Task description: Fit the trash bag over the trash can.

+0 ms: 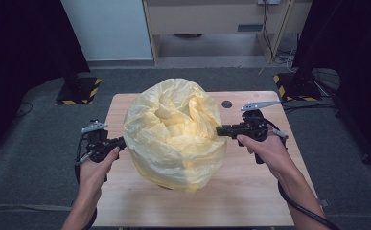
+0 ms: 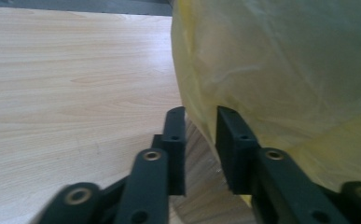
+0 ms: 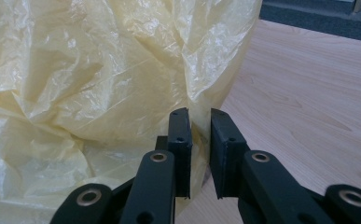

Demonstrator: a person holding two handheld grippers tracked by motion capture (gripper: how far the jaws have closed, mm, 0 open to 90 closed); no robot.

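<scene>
A puffed-up, crinkled yellow plastic bag (image 1: 173, 134) stands on the middle of the wooden table (image 1: 250, 191), with a dark shadow under its bottom edge. My left gripper (image 1: 123, 141) points at the bag's left side, its tips at the film. In the left gripper view its jaws (image 2: 200, 116) stand a little apart, with the bag (image 2: 285, 70) edge and bare wood (image 2: 75, 93) showing in the gap. My right gripper (image 1: 218, 130) touches the bag's right side. In the right gripper view (image 3: 199, 116) a narrow gap shows between the jaws, with a fold of the bag (image 3: 75, 84) behind it.
A small round hole (image 1: 226, 104) sits in the tabletop at the back right. Dark stands on yellow-and-black striped bases (image 1: 80, 91) (image 1: 293, 88) flank the table's far corners on the grey carpet. A wooden cabinet (image 1: 212, 19) stands at the back.
</scene>
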